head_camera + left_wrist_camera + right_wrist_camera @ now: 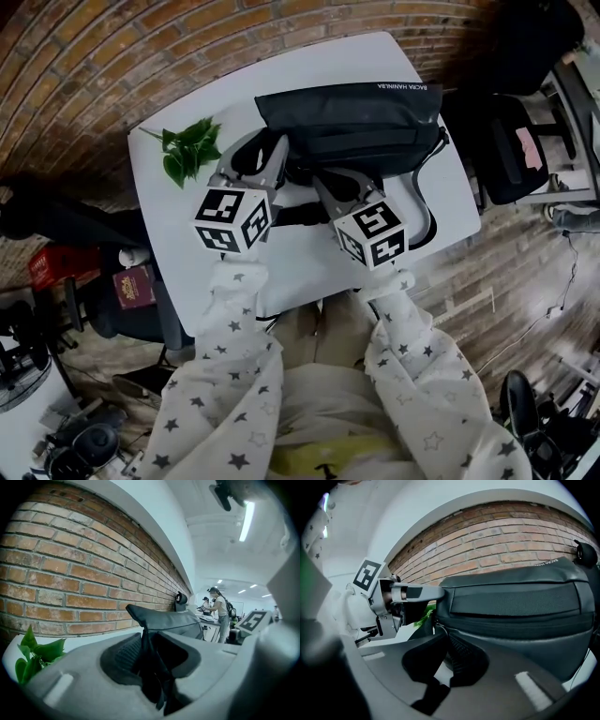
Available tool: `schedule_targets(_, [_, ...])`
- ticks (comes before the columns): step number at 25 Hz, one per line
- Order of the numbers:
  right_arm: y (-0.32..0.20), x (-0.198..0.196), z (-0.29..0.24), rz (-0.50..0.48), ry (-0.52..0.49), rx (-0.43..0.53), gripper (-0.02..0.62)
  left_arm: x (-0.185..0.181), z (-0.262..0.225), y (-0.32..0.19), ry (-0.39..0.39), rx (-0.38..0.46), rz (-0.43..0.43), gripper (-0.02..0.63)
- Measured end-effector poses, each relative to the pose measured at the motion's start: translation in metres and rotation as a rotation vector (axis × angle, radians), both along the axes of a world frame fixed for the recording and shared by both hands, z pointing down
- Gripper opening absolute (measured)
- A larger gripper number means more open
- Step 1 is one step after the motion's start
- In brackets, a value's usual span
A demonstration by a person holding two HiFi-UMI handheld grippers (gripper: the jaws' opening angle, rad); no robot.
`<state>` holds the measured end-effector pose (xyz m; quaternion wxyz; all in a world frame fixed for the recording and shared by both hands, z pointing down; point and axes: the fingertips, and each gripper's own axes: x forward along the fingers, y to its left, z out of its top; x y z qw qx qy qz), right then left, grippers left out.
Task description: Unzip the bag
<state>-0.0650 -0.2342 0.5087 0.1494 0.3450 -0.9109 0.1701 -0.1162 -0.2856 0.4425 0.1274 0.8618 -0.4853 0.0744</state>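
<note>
Fingers (123,657) of the left gripper (269,161) are clamped on a fold of black fabric at the left end of the bag (361,120), while the right gripper (440,641) has its jaws narrowed almost together at the zipper pull (435,626) on the bag's near face, apparently pinching it. Zipped shut along that face, the black bag lies lengthwise at the far side of the white table (309,277), its strap (431,211) looping off the right end. Left of it lies a green leafy sprig (190,150), and a brick wall (70,573) stands beyond the table's far edge.
</note>
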Motion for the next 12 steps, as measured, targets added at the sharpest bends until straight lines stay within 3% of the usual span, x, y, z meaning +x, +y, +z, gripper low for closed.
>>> schedule_targets(12, [-0.020,0.021,-0.003,0.065,0.032,-0.013,0.020,-0.017,-0.002,-0.007,-0.001,0.002,-0.064,0.107])
